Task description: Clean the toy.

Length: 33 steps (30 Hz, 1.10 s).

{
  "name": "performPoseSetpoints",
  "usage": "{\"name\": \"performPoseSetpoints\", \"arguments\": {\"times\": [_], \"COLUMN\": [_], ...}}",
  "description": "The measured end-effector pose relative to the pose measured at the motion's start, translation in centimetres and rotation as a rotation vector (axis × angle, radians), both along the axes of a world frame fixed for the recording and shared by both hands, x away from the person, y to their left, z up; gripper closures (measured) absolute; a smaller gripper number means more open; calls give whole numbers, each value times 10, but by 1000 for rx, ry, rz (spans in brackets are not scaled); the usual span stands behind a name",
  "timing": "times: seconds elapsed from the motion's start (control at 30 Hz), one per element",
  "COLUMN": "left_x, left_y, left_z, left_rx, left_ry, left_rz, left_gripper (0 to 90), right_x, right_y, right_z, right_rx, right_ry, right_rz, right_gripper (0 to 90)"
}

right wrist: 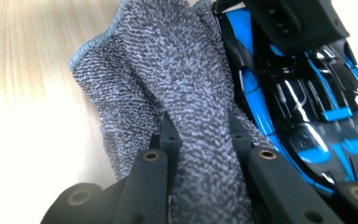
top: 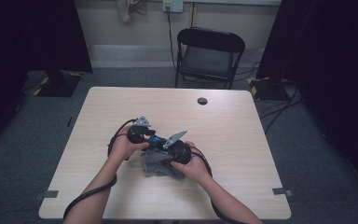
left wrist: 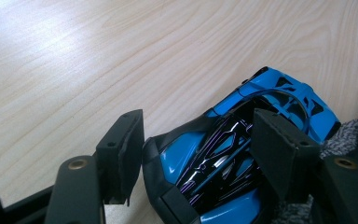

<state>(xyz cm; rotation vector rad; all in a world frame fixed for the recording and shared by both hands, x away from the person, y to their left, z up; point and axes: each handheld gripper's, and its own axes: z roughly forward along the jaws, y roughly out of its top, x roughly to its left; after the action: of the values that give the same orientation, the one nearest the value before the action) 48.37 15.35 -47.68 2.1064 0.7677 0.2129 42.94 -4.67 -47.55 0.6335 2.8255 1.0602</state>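
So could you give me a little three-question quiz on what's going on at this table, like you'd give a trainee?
1. True or false: the left tool has its jaws on either side of the glossy blue and black toy car.
2. What does the right tool pinch? A) a sponge B) the grey terry cloth C) a cable
3. Fill in: the cloth lies on the pale wooden ____, right against the car.

Key: 1 true; 2 B; 3 table.
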Motion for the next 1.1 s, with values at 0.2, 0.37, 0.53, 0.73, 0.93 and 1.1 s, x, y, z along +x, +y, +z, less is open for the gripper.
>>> {"name": "performPoseSetpoints", "arguments": {"times": [0.2, 0.37, 0.53, 0.73, 0.93, 1.1], "left_x": [-1, -1, -1, -1, -1, -1], "left_y": [-1, -2, -1, -2, -3, -3], "left_z": [0, 0, 0, 1, 2, 2], "left_rx": [-6, -5, -7, 1, 14, 18], "left_ry": [2, 2, 2, 4, 4, 3], "left_rz": [0, 1, 2, 2, 4, 3], "left_gripper": [360, 360, 360, 360, 360, 359], "right_x": [-3, -6, -8, -9, -9, -11], "right_y": [-12, -24, -38, -55, -64, -61], "right_z": [1, 2, 1, 1, 3, 10], "right_rx": [-4, -14, -11, -8, -13, 9], "right_ry": [0, -3, -1, 5, 12, 2], "right_rz": [-8, -17, -43, -73, -98, -82], "right_gripper": [759, 759, 758, 758, 757, 758]}}
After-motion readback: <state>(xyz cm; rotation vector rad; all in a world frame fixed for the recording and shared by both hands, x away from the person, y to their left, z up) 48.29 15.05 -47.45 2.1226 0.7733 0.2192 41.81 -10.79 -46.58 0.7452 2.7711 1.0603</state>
